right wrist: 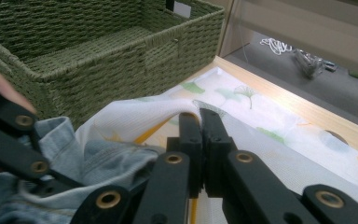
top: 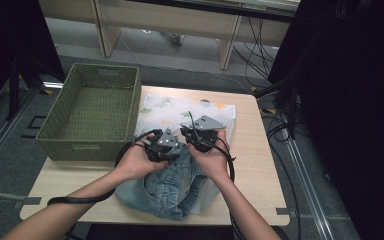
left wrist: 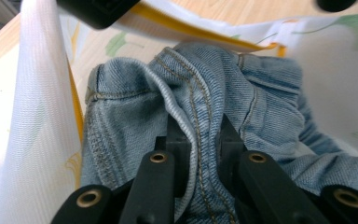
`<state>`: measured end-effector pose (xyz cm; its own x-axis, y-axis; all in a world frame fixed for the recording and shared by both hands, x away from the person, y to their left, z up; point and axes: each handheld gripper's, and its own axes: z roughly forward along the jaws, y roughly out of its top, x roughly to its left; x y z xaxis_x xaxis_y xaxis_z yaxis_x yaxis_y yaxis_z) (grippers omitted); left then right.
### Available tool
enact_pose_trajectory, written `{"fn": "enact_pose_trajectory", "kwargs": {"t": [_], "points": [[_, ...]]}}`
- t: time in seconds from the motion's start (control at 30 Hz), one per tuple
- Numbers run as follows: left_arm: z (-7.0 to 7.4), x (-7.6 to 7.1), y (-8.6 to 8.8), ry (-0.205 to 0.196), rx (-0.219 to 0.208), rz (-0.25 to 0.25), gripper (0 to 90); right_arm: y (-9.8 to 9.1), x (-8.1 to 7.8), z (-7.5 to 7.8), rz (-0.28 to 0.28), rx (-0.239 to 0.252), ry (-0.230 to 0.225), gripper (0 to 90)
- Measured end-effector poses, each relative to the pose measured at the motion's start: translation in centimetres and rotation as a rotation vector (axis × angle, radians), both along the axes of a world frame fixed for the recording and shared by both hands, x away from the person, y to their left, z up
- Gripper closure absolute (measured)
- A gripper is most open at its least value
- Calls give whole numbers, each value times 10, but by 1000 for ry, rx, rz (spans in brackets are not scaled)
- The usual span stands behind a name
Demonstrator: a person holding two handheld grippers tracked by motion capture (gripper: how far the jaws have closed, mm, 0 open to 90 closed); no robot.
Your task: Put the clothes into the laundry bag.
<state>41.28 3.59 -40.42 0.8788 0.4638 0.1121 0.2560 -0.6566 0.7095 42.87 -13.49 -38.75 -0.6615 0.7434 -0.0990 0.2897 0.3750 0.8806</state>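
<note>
Faded blue denim garment, white leaf-printed mesh bag with yellow trim, green woven basket.

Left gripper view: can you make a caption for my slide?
Left gripper pinches a fold of denim garment inside a white mesh laundry bag.

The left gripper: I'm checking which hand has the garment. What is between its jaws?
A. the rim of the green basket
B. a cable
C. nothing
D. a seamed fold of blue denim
D: in the left gripper view, the left gripper pinches a stitched fold of the denim garment between its black jaws.
</note>
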Motion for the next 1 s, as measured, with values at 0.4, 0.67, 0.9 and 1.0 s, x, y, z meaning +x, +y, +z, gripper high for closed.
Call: {"fn": "enact_pose_trajectory", "kwargs": {"t": [0.4, 0.67, 0.9, 1.0], "points": [[-28, 11, -5, -6, 19, 72, 780, 0, 0, -4, 0, -10, 15, 898], [-39, 13, -6, 0, 27, 74, 743, 0, 2, -8, 1, -23, 22, 898], [-45, 5, -9, 7, 17, 53, 629, -1, 4, -12, 6, -36, 34, 898], [-42, 3, -10, 4, -5, 61, 566, -1, 4, -12, 4, -36, 38, 898]]}}
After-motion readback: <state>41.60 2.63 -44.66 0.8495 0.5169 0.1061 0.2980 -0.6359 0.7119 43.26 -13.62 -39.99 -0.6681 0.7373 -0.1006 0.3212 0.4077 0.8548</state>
